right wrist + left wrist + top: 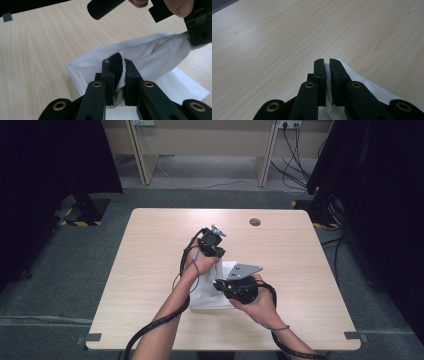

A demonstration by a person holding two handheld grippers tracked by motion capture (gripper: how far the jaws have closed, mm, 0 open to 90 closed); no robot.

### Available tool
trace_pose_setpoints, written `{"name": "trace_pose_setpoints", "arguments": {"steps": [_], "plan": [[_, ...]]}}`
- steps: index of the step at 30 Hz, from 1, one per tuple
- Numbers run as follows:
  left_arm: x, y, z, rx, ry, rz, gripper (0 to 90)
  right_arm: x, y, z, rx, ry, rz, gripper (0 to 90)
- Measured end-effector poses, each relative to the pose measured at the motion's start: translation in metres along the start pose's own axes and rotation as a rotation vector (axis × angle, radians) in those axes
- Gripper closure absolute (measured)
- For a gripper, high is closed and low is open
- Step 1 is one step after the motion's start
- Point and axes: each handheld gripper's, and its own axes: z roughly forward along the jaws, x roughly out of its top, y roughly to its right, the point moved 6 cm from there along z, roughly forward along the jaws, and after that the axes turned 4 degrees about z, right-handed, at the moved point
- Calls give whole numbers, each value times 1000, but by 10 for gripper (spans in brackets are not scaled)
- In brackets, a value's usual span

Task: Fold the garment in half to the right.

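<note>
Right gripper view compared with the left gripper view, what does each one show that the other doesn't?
The right gripper view shows the right claw shut on a bunched white fold with a dark patch in it, the white cloth stretched up to the other claw, and a person's fingertips. The left gripper view shows the left claw shut on a thin white cloth edge, with wide bare tabletop ahead. Both share the white cloth pinched between black jaws over the light wooden table.

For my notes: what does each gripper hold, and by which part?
Both hold the white cloth. The left gripper pinches a raised edge of it; the right gripper pinches another bunched edge, with something dark in the fold.
</note>
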Motion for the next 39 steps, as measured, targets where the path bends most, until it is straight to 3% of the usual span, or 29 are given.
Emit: {"name": "trace_pose_setpoints", "arguments": {"steps": [18,39], "plan": [[-1,10,11,7,-17,32,839,-14,4,1,7,-14,28,820],[-4,15,20,14,-27,34,833,-25,6,5,8,-33,40,819]]}}
